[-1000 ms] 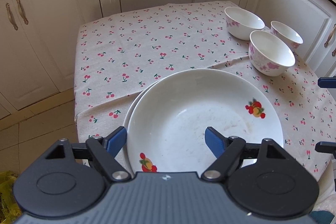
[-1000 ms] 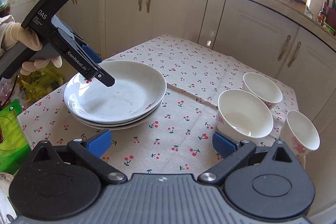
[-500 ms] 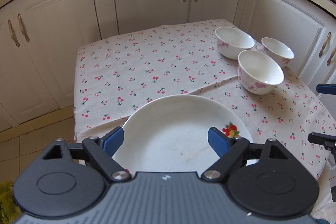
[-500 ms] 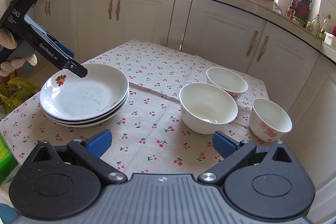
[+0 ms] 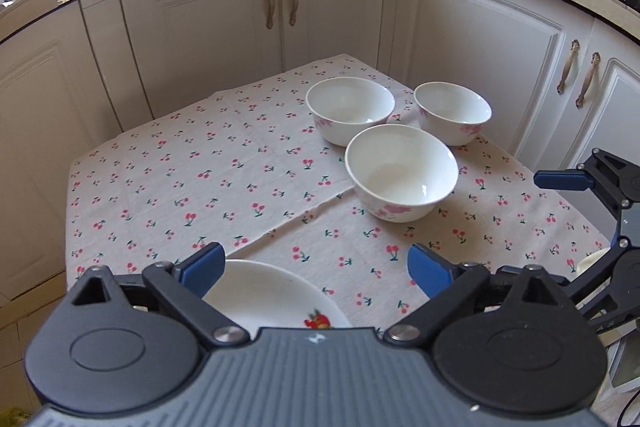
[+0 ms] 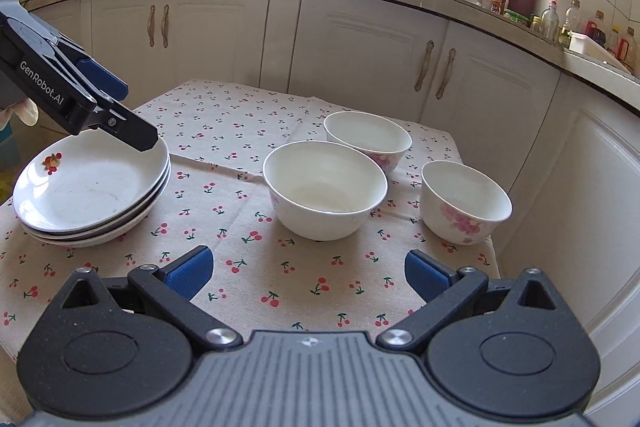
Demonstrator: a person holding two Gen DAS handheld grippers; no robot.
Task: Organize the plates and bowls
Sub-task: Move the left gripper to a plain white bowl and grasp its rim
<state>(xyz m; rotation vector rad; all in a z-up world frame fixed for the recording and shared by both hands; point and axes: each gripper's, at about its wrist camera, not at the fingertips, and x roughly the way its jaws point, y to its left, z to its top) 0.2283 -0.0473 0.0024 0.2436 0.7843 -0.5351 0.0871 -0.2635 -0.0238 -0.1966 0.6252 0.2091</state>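
White bowls [image 6: 325,189], cherry-print tablecloth [image 6: 240,131]

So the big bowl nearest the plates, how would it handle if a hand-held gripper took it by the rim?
The big bowl looks like glazed white ceramic, so probably stiff, breakable and somewhat slick against the pads. Its walls are deep and it narrows toward the base, so a one-sided rim pinch may let it tilt. It sits on a loose tablecloth, so pushing it might drag or wrinkle the fabric rather than slide cleanly.

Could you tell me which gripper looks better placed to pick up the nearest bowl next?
Probably the right gripper: open, facing the nearest bowl. The left gripper sits over the plate stack.
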